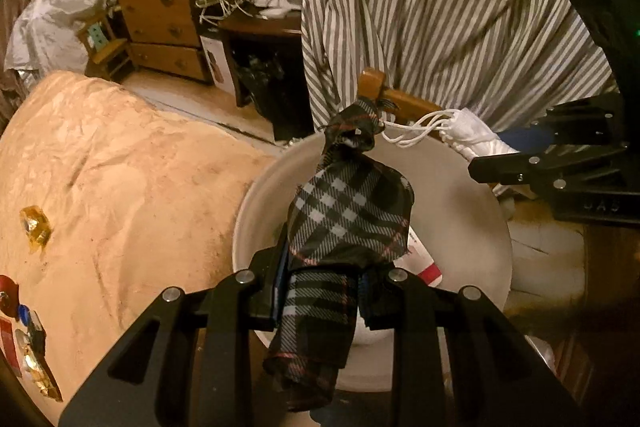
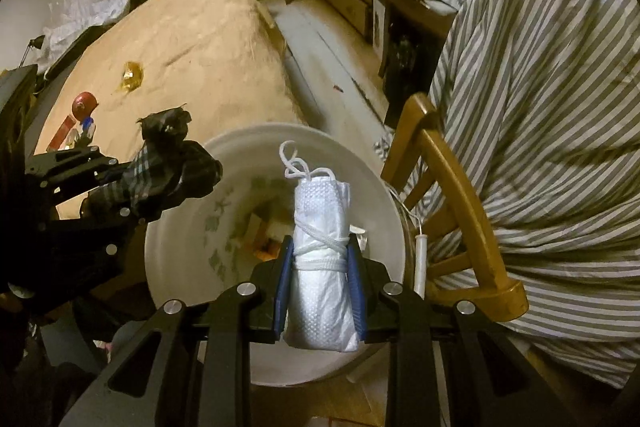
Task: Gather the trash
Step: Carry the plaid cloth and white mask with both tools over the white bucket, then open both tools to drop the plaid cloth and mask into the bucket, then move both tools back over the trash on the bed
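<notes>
My left gripper (image 1: 322,297) is shut on a black plaid wrapper (image 1: 348,215) and holds it over a white bucket (image 1: 472,187). The same wrapper shows in the right wrist view (image 2: 168,167), at the left above the bucket's rim (image 2: 240,135). My right gripper (image 2: 320,291) is shut on a rolled white bag tied with white cord (image 2: 320,251), held over the bucket's open mouth. In the left wrist view the right gripper (image 1: 520,155) comes in from the right with the white bag (image 1: 476,135). Scraps lie in the bucket's bottom (image 2: 264,239).
A bed with a tan cover (image 1: 120,187) lies left of the bucket, with a gold wrapper (image 1: 36,229), a red item (image 2: 85,103) and other small bits on it. A wooden chair (image 2: 452,195) draped in striped cloth (image 2: 540,107) stands right. A dresser (image 1: 160,7) stands behind.
</notes>
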